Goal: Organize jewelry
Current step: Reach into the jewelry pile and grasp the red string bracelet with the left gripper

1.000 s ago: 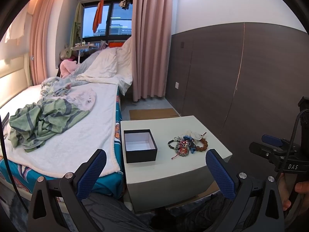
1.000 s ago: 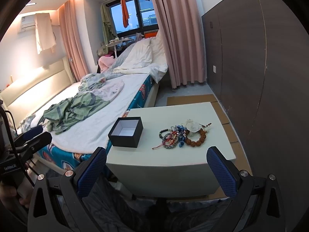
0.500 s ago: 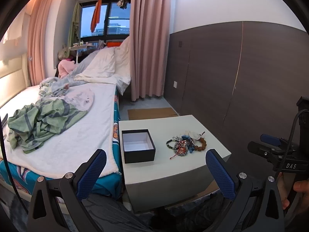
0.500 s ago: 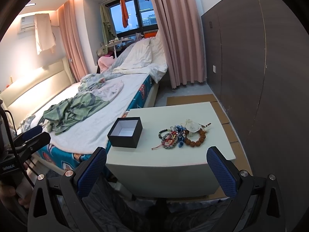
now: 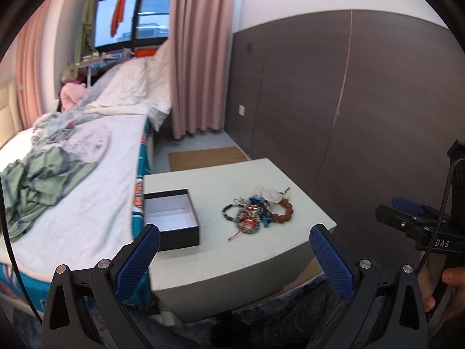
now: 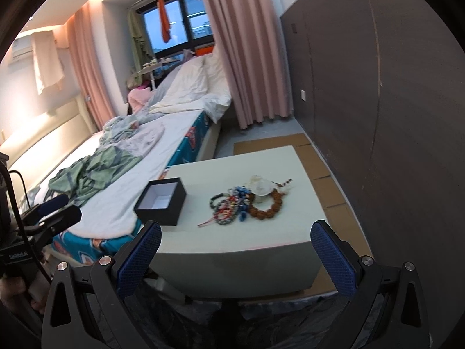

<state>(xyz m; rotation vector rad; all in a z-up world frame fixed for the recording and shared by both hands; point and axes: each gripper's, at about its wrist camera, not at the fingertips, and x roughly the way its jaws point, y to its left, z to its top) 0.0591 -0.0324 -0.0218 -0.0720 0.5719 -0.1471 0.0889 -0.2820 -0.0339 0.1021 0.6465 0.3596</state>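
Left gripper (image 5: 234,254): jaws spread wide, nothing between the blue pads (image 5: 136,264), hanging in front of the near edge of the table (image 5: 232,256), short of it. Right gripper (image 6: 235,254): same, jaws wide apart, nothing held, also short of the table edge. Each gripper shows at the edge of the other's view: the right one at far right of the left wrist view (image 5: 418,224), the left one at far left of the right wrist view (image 6: 49,215).

Left to right on the scene:
- Bed (image 5: 72,203) along the left side, white cover, crumpled green striped cloth (image 5: 37,186) on it, white duvet (image 5: 130,87) piled at the far end.
- Pale table right beside the bed.
- Black box (image 5: 171,218) on the left part of the tabletop, lidless, white lining, nothing visible inside.
- Jewelry pile (image 5: 258,212) on the right part of the tabletop, apart from the box: tangled beaded bracelets, dark, multicolour, blue. A brown large-bead bracelet (image 6: 266,206) sits at its right edge, a white piece (image 6: 261,187) at the back. Red cord trails out toward the near side.
- Cardboard sheets (image 6: 316,163) on the floor behind and right of the table.
- Pink curtain (image 5: 197,58) at the back, dark panelled wall (image 5: 348,101) on the right.
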